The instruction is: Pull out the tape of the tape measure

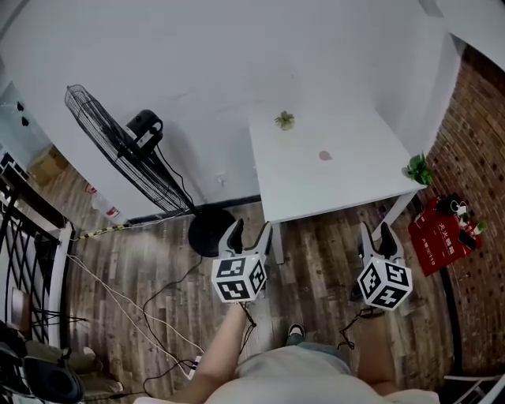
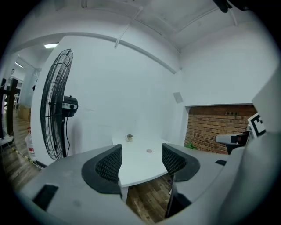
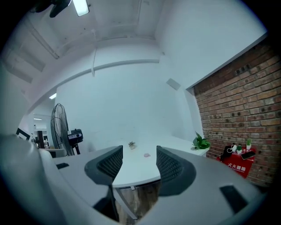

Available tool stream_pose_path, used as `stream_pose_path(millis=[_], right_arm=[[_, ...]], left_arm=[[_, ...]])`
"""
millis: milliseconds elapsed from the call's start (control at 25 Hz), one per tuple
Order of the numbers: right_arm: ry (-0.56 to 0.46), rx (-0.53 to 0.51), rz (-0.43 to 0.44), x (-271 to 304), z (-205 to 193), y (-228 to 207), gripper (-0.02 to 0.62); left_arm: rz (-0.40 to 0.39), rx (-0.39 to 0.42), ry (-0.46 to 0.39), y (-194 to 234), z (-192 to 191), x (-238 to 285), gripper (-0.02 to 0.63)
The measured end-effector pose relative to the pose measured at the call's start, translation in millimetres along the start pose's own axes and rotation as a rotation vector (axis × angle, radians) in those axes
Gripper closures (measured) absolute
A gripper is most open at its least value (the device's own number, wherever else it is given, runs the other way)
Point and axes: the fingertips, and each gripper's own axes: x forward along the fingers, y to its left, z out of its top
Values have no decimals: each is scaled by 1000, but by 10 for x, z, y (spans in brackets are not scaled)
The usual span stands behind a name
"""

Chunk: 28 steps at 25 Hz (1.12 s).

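Over the wood floor (image 1: 316, 264), near a white table (image 1: 335, 185), left tongs (image 1: 249, 233) and right tongs (image 1: 375, 235) gape empty.

Light: bright, even and cool around you; a rectangular white ceiling lamp (image 3: 81, 6) glows overhead.
Glare: the plain white rectangular table (image 1: 355, 185) nearly merges with the white wall (image 1: 197, 63).
Shadows: soft, faint beside the black wire-caged floor fan (image 2: 55, 105).
Distortion: heavy fisheye; dark rounded corners in your gripper views.
Focus: the grey left gripper (image 2: 141, 149) and right gripper (image 3: 139, 150) look soft near the lens.
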Motion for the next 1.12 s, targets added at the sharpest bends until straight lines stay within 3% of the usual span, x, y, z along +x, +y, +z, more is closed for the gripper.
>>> stream_pose_path(millis=[600, 1120], right_arm=[[39, 33, -4, 823, -4, -357, 356], [28, 9, -47, 1736, 181, -458, 356]], left_arm=[[19, -3, 35, 70, 14, 861, 337], [-51, -27, 17, 285, 223, 1998, 337]])
